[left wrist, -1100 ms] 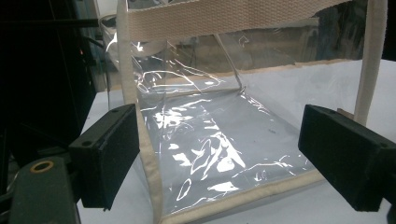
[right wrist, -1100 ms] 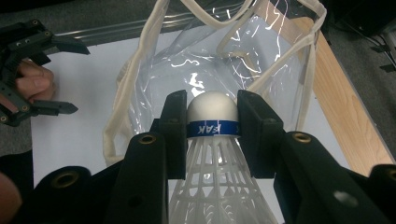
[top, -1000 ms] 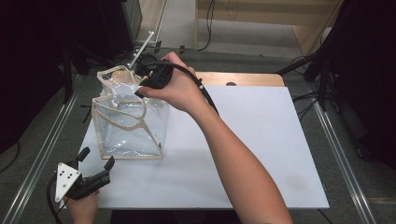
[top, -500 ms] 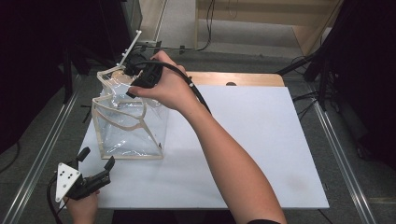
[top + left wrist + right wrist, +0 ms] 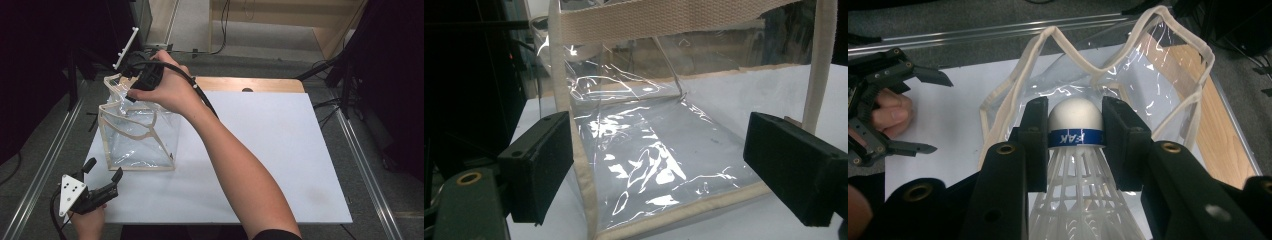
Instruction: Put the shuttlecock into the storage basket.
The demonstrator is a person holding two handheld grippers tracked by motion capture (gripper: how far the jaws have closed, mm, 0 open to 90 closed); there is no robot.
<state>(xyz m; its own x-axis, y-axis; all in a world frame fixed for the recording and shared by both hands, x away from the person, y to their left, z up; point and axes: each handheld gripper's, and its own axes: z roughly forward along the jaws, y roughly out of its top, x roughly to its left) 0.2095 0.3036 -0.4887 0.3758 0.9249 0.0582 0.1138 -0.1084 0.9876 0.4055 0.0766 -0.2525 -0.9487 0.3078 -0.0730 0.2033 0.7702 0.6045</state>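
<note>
**Ana:** Shuttlecock (image 5: 1076, 150), where does it sit?

**Ben:** Between the two black jaws of the right gripper (image 5: 1076, 131); the pads press on either side of its white cork head, at the blue band; the white skirt fans toward the camera in the right gripper view; the head points down at the open mouth of the clear bag (image 5: 1128, 85).

**Ana:** So it is above the bag, not inside?

**Ben:** Above the mouth, as far as I can tell; the cream-edged rim curls around below and behind it; whether the cork has passed the rim I cannot tell.

**Ana:** And from above?

**Ben:** In the high view the right gripper (image 5: 142, 77) is wrapped by the right hand (image 5: 167, 90) over the far top corner of the bag (image 5: 140, 140); the bag stands upright on the white table (image 5: 270, 150), toward its left side; a cream strap droops across its near wall.

**Ana:** The other one?

**Ben:** The left gripper (image 5: 102, 170) rests low at the near left corner of the table, held by the left hand (image 5: 87, 222); its jaws stand wide apart with nothing between them; in the left gripper view they frame the near bottom edge of the bag (image 5: 659, 165) without touching it; a cream webbing strap (image 5: 664, 17) crosses the top of that view.
</note>
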